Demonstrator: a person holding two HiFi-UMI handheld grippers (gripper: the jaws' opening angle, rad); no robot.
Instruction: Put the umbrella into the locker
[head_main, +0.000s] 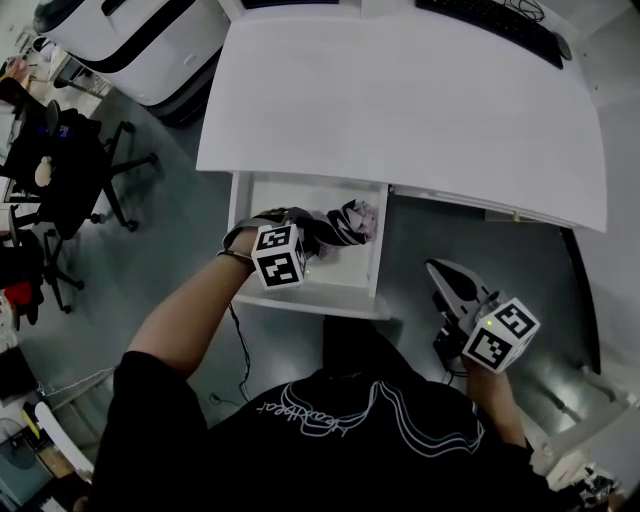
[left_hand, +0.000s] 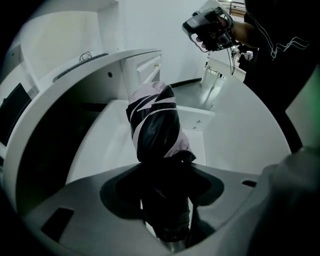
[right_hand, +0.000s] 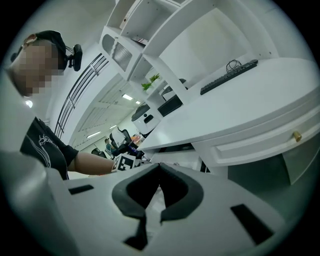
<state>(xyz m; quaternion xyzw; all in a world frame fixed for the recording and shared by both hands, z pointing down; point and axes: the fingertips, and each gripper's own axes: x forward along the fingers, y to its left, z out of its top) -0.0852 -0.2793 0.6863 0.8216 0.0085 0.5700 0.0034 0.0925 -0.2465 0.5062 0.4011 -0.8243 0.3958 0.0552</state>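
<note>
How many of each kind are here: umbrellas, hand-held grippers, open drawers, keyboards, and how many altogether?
umbrella: 1
left hand-held gripper, right hand-held gripper: 2
open drawer: 1
keyboard: 1
Total: 5

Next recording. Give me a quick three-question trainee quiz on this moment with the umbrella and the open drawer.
1. True or false: the left hand-held gripper grips the folded umbrella.
2. Where is the umbrella? A) on the desk top; B) at the open drawer; C) on the floor.
3. What is between the jaws of the right hand-held gripper?

Key: 1 true. 2 B. 3 nothing; the jaw tips meet.
</note>
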